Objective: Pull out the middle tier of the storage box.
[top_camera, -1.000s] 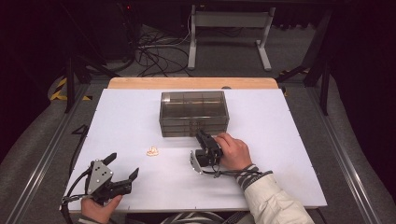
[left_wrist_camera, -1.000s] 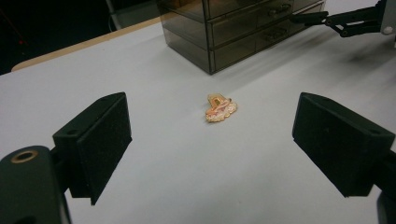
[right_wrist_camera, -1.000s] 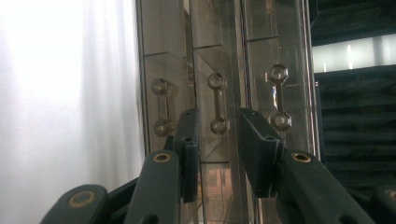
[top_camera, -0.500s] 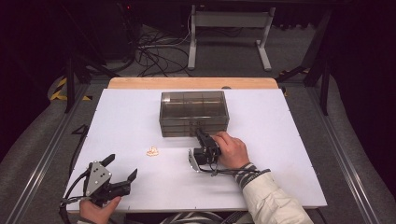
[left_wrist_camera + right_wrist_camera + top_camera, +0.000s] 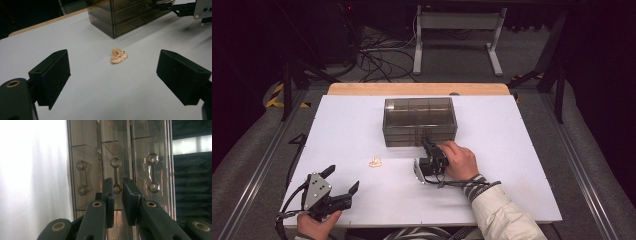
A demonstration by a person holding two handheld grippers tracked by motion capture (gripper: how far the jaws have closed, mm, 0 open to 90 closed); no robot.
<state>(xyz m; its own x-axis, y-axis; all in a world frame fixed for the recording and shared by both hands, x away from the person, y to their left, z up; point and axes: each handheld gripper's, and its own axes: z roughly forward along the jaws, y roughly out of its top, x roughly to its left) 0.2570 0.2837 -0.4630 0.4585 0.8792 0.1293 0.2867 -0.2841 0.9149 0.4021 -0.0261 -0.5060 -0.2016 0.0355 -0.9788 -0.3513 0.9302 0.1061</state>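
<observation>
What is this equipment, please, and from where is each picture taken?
A person sits at a white table and holds a hand tool with two black jaws in each hand. One picture is taken from above; the other two come from cameras riding on the tools. On the table stand a smoky clear drawer box and a small pink-and-gold trinket. The right gripper has just been closing and now pinches the middle drawer handle. The left gripper is open, empty, pointing at the trinket.

No readable text, label, brand or number on any surface; nothing legible.
</observation>
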